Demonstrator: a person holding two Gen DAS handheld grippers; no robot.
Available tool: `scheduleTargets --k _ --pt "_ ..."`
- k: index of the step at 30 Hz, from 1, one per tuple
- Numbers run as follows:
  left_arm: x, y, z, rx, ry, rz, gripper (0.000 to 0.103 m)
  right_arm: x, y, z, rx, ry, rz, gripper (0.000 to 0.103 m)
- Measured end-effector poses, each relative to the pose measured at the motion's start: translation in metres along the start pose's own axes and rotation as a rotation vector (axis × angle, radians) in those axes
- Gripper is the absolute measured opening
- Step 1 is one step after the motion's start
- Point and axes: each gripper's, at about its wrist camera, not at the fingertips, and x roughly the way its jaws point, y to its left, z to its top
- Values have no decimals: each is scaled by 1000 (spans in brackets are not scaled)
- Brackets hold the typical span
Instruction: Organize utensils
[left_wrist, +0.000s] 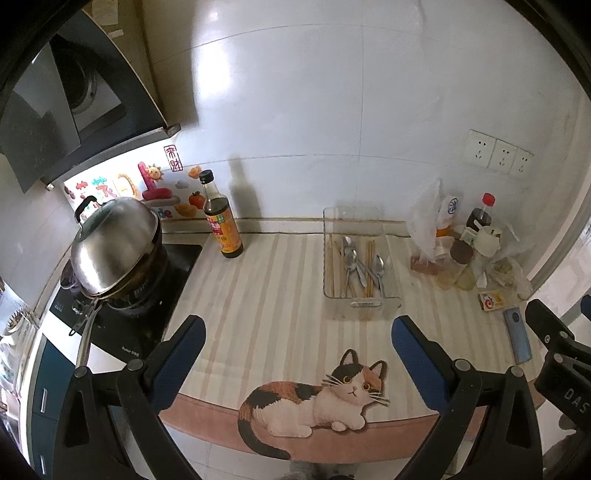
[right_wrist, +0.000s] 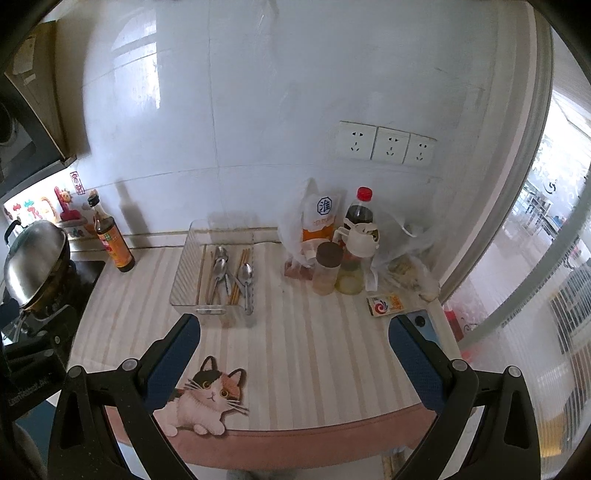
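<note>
Kitchen counter under a striped mat (left_wrist: 273, 295) with a calico cat (left_wrist: 314, 402) printed at its near edge; white wall tile behind. Left gripper (left_wrist: 297, 354) hovers over the near mat, jaws spread wide, holding nothing. Right gripper (right_wrist: 293, 350) hovers likewise, jaws spread wide and empty; the left view shows part of its body at the right edge, with the letters "DAS" legible. Beyond both grippers, a clear tray (left_wrist: 393, 284) sits on the mat, its long axis running toward the wall. Inside lie the utensils: metal spoons (left_wrist: 352, 262) with bowls toward the wall, crossing one another, and wooden chopsticks (left_wrist: 369, 266) laid lengthwise in two groups, one by the left wall and one mid-tray. Right of the tray, near the mat edge, a blue phone (left_wrist: 519, 338) lies flat beside a small box (right_wrist: 386, 304) bearing a red-and-blue swirl logo; its text is too small to read. Behind these stands a cluster: brown-lidded jar (right_wrist: 327, 271), white-capped oil dispenser (right_wrist: 356, 254), red-capped dark bottle (right_wrist: 360, 210), and a pouch (right_wrist: 323, 219) in a plastic bag, marked with the character "淮" in a hexagon. Left of the tray, a dark sauce bottle (left_wrist: 221, 221) with a yellow-and-red label stands near the wall; label text unreadable. Further left, a steel-lidded wok (left_wrist: 114, 251) sits on a black stove. On the wall: coloured stickers (left_wrist: 155, 188), a red seal reading "来财", and three sockets (right_wrist: 386, 144).
</note>
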Motion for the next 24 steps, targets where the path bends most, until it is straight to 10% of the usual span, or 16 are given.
scheduleTargets --k 24 --pt "11 -2 7 3 11 -3 103 11 5 7 -21 10 1 103"
